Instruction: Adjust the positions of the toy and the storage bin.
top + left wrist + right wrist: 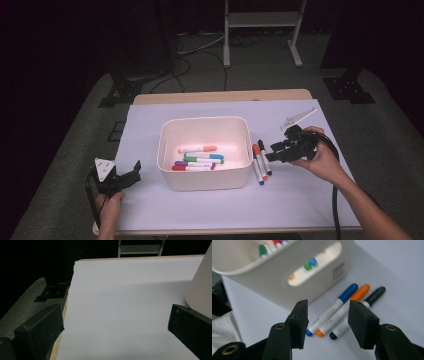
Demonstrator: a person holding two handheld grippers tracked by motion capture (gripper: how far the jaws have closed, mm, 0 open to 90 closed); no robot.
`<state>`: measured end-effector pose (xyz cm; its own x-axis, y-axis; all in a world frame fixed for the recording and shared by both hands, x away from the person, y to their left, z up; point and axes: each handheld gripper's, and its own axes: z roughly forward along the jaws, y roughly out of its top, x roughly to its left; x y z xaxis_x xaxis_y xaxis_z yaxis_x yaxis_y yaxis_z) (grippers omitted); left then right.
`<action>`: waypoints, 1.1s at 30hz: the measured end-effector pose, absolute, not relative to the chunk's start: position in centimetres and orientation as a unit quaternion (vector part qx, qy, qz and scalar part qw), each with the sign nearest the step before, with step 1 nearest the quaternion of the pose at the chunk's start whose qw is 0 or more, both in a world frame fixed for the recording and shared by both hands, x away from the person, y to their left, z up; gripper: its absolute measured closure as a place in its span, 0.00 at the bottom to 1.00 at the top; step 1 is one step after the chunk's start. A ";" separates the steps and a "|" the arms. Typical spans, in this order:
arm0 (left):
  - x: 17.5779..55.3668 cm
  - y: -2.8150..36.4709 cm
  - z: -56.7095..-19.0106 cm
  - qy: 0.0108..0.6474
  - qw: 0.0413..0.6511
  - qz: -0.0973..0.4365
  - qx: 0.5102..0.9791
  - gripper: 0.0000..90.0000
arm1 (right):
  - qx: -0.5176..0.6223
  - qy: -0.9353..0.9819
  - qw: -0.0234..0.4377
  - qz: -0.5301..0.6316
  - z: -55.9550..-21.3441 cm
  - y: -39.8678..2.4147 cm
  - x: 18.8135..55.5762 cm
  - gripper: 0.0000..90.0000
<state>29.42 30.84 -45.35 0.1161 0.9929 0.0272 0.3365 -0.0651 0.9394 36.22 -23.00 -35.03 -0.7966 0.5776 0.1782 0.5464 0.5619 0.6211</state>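
Your right tongs (270, 153) hover just above three felt markers lying side by side on the white paper sheet (300, 200) that covers the wooden desk (220, 96), right beside the cream plastic tub (205, 181). Jaws are apart, nothing between the pads; in the right gripper view they frame the marker barrels without touching. From the tub outward: the blue-capped marker (332, 311), the orange-capped marker (348, 306), then the black-capped marker (372, 298). All three have smooth white barrels w/ small print and rounded caps, and they sit nearly parallel, touching or almost so. The blue one lies closest to the tub wall, so the tub's side crowds that edge.

The tub is a rounded-corner rectangle, matte, w/ an oval handle slot in the near wall; more markers (200, 159) w/ orange, blue, green, purple and red caps rest on its floor.

Your left tongs (127, 176) sit at the sheet's near-left corner, well apart from the tub, jaws wide apart and empty, w/ bare paper between them in the left gripper view. The pads are black, foam-like and blocky. A black cable (336, 210) trails from the right hand back along your forearm.
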 end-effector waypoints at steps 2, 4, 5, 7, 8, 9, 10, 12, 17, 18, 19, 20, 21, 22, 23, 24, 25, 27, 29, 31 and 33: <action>29.4 30.9 -45.3 0.539 0.421 0.389 0.617 0.00 | 0.327 0.883 0.020 0.335 -36.0 -23.2 36.6 0.55; 29.4 30.9 -45.4 0.539 0.422 0.389 0.617 0.00 | 0.336 0.883 0.023 0.328 -36.8 -23.3 37.0 0.55; 29.4 30.8 -45.4 0.539 0.422 0.389 0.616 0.00 | 0.340 0.883 0.024 0.324 -37.2 -23.2 37.2 0.55; 29.4 30.8 -45.4 0.539 0.422 0.389 0.616 0.00 | 0.345 0.884 0.029 0.315 -38.0 -23.1 37.5 0.55; 29.4 30.9 -45.4 0.539 0.422 0.389 0.616 0.00 | 0.348 0.884 0.026 0.311 -38.4 -22.9 37.7 0.55; 29.4 30.8 -45.4 0.539 0.422 0.389 0.616 0.00 | 0.352 0.884 0.028 0.307 -38.8 -22.7 37.9 0.55; 29.4 30.8 -45.4 0.539 0.422 0.389 0.616 0.00 | 0.355 0.884 0.034 0.302 -39.3 -22.6 38.2 0.56; 29.4 30.8 -45.4 0.538 0.422 0.389 0.617 0.00 | 0.365 0.882 0.031 0.298 -40.0 -22.4 38.6 0.57; 29.4 30.9 -45.3 0.539 0.423 0.388 0.616 0.00 | 0.380 0.879 0.053 0.283 -41.4 -21.9 39.7 0.59; 29.4 30.9 -45.3 0.539 0.423 0.388 0.616 0.00 | 0.386 0.877 0.055 0.282 -41.6 -21.9 39.9 0.59; 29.4 30.9 -45.3 0.539 0.423 0.388 0.616 0.00 | 0.390 0.874 0.058 0.283 -41.8 -21.9 40.1 0.60; 29.4 30.9 -45.3 0.539 0.423 0.388 0.616 0.00 | 0.396 0.871 0.057 0.284 -42.0 -22.0 40.3 0.60; 29.4 30.9 -45.3 0.539 0.423 0.388 0.617 0.00 | 0.402 0.869 0.057 0.285 -42.2 -22.0 40.5 0.60; 29.4 30.9 -45.3 0.539 0.423 0.388 0.617 0.00 | 0.406 0.867 0.058 0.284 -42.3 -22.0 40.7 0.60; 29.4 30.9 -45.3 0.539 0.423 0.388 0.616 0.00 | 0.411 0.865 0.059 0.282 -42.6 -22.0 40.8 0.60; 29.4 30.9 -45.3 0.539 0.423 0.388 0.616 0.00 | 0.413 0.864 0.058 0.282 -42.8 -22.0 41.0 0.61; 29.4 30.9 -45.3 0.539 0.423 0.388 0.617 0.00 | 0.415 0.863 0.058 0.282 -42.9 -22.0 41.0 0.61; 29.4 30.9 -45.3 0.539 0.423 0.388 0.617 0.00 | 0.419 0.863 0.059 0.276 -43.2 -22.0 41.1 0.62; 29.4 30.9 -45.3 0.539 0.423 0.388 0.617 0.00 | 0.421 0.863 0.071 0.269 -43.2 -22.2 41.0 0.65; 29.4 30.9 -45.3 0.539 0.423 0.388 0.616 0.00 | 0.428 0.861 0.075 0.265 -43.2 -22.5 40.9 0.69; 29.4 30.9 -45.3 0.539 0.423 0.388 0.617 0.00 | 0.432 0.861 0.089 0.252 -43.1 -23.0 40.6 0.71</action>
<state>29.41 30.87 -45.35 0.1187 0.9927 0.0232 0.3368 -0.0622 0.9395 40.61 -22.96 -43.13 -0.6102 0.7897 0.0638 0.6999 0.4995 0.5105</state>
